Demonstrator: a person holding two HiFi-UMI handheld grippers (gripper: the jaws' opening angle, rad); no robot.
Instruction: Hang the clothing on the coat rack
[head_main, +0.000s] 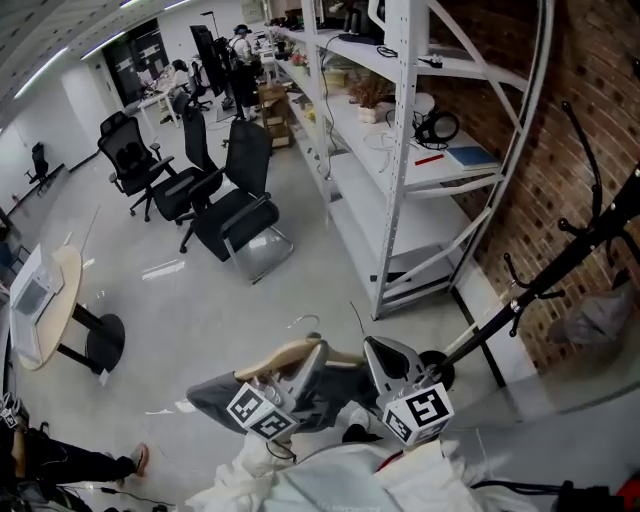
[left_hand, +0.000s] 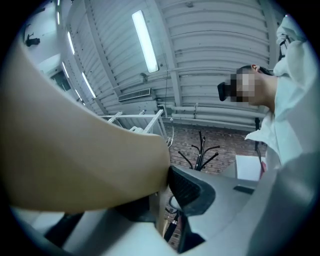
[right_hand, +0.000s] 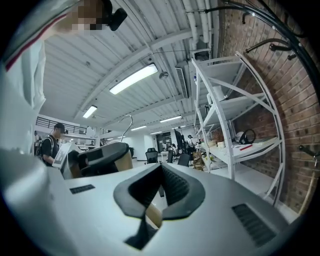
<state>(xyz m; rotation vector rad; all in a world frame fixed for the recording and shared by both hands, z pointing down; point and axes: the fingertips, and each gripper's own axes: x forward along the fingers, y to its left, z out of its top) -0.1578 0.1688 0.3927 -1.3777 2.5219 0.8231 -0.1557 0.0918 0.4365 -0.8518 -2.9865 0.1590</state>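
On the white shelving rack (head_main: 400, 150) along the brick wall (head_main: 590, 100), middle shelf: a black headset (head_main: 437, 127), a blue pad (head_main: 472, 157), a thin red item (head_main: 428, 158). More boxes and clutter further down the row, too small to sort.

Low in the head view, side by side above the person's white garment (head_main: 330, 480): left hand-held gripper (head_main: 314, 356) and right hand-held gripper (head_main: 378, 352). Left one clamped on the wooden hanger (head_main: 272, 358), dark pad pressed against the broad tan arm, that arm filling most of the left gripper view. Right one drawn narrow, tips almost meeting, a tan end of the hanger pinched low between the pads.

Grey clothing (head_main: 215, 395) draped over the hanger, hanging below and to the left of the left hand-held gripper, above the floor (head_main: 200, 300). Metal hook (head_main: 305, 322) standing up from the hanger's middle.

Black coat rack (head_main: 560, 262) off to the right by the brick wall, apart from hanger and clothing, base close beside the right hand-held gripper in the head view.
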